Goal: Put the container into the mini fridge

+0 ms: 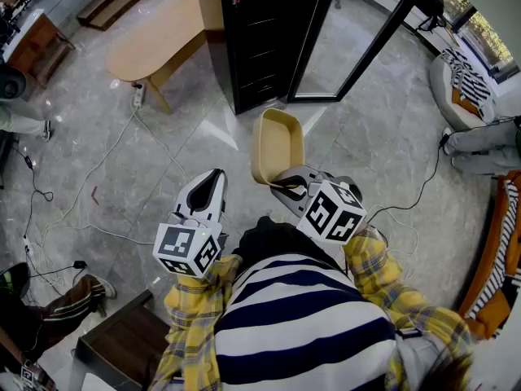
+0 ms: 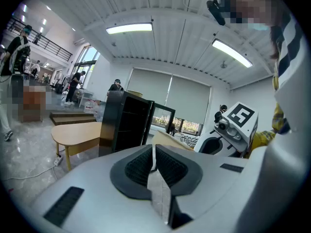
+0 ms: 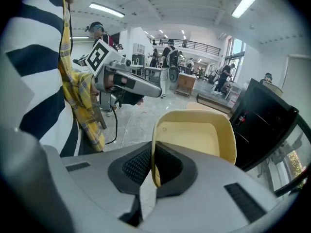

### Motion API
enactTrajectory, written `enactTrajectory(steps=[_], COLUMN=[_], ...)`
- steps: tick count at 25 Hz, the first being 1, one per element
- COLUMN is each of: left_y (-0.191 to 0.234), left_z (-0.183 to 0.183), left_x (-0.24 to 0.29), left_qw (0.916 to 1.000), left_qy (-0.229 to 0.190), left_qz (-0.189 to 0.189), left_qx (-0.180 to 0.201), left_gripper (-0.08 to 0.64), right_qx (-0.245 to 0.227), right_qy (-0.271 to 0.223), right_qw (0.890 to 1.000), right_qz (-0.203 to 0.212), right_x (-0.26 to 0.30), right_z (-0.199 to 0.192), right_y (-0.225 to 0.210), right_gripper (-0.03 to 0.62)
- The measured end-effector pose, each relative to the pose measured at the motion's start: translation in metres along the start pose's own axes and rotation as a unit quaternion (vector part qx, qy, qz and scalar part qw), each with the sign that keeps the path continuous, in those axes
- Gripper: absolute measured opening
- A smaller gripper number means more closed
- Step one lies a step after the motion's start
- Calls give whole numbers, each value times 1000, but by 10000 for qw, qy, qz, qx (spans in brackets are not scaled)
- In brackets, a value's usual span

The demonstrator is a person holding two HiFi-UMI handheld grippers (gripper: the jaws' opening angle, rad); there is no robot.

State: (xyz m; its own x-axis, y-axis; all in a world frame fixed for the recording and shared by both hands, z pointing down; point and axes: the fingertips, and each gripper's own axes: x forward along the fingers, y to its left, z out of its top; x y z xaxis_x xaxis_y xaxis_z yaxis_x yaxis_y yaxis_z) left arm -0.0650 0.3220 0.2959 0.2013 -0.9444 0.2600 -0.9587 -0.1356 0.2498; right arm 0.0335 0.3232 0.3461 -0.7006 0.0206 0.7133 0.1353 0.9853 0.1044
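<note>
Looking down from the head view, I see the black mini fridge (image 1: 260, 47) with its glass door (image 1: 350, 43) open. The yellow container (image 1: 277, 141) is in the air just in front of that opening, above the grey floor (image 1: 366, 137). The right claw (image 1: 285, 187) has it by the rim farthest from the fridge.

The right gripper view shows what the head view only hints at. The two pads are clamped on the container's wall, one inside and one outside, and its hollow faces that camera.

The left claw (image 1: 213, 176) hangs in front of the fridge, beside the container. Its own view shows the jaws pressed together with nothing between them.

A wooden table (image 1: 155, 39) stands beside the fridge, away from the door. A white power strip (image 1: 138, 94) and cables (image 1: 98, 165) trail over the floor near it. Only bare floor lies between the container and the fridge's opening.

A small red tag (image 3: 241, 116) sits on the fridge's front edge, too small for me to read.
</note>
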Motion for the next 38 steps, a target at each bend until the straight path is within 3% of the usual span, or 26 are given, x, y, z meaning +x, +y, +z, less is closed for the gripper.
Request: enactTrajectory(steps=[12,20,38], left_y=[-1,1,7], left_z=[2,-6,-6], left_x=[7,15,69], left_qw=[9999,9998,9985], left_qy=[54,105,375], left_qz=[87,165,380], left_qx=[-51,-76,92], left_gripper=[32,32,32], right_qx=[228,144,-50], right_qy=[-120,5,203], right_qw=[9996,9996,9978], right_qz=[65,251,636], right_x=[-2,3,11], right_z=[-1,-11,-32], right_y=[-1,-1,-47], right_gripper=[29,29,29])
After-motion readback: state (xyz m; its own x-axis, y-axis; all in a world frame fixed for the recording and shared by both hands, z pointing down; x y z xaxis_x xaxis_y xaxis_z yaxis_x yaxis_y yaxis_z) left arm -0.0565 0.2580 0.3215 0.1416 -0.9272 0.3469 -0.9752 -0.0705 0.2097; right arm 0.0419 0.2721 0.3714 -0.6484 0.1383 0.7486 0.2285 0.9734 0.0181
